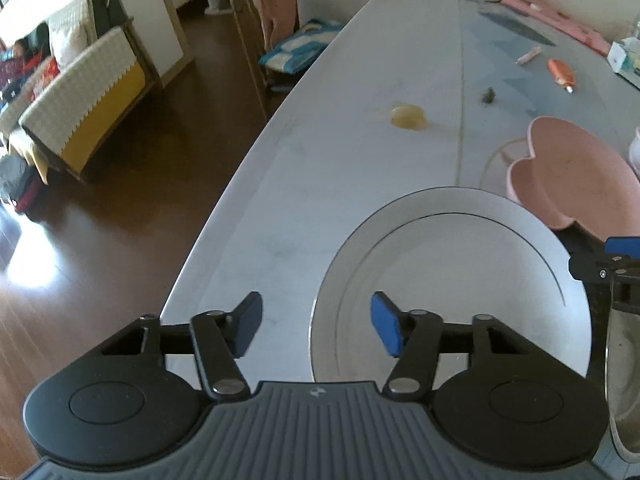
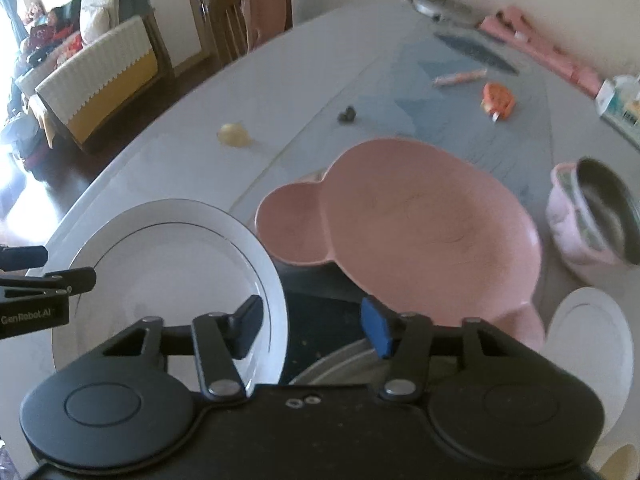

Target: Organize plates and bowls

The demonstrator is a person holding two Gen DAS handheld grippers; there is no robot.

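Both tools, the left tool (image 1: pixel 316 326) and the right tool (image 2: pixel 312 330), hang wide and empty above the white plate (image 2: pixel 168 264), which lies on the surface (image 1: pixel 320 152) just beside the pink bear-shaped plate (image 2: pixel 420 220).

- White plate (image 2: pixel 168 264), just ahead of the left tongs: glossy, smooth, like glazed ceramic.
- Pink plate (image 2: pixel 420 220), beyond the right tongs: matt, plastic-looking.
- Table (image 1: pixel 304 168): smooth, pale, slight sheen.
- Floor (image 1: pixel 120 208), left: glossy wood.

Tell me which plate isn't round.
The pink plate: bear-head outline with ear lobes. The large white plate and small white plate are plain circles.
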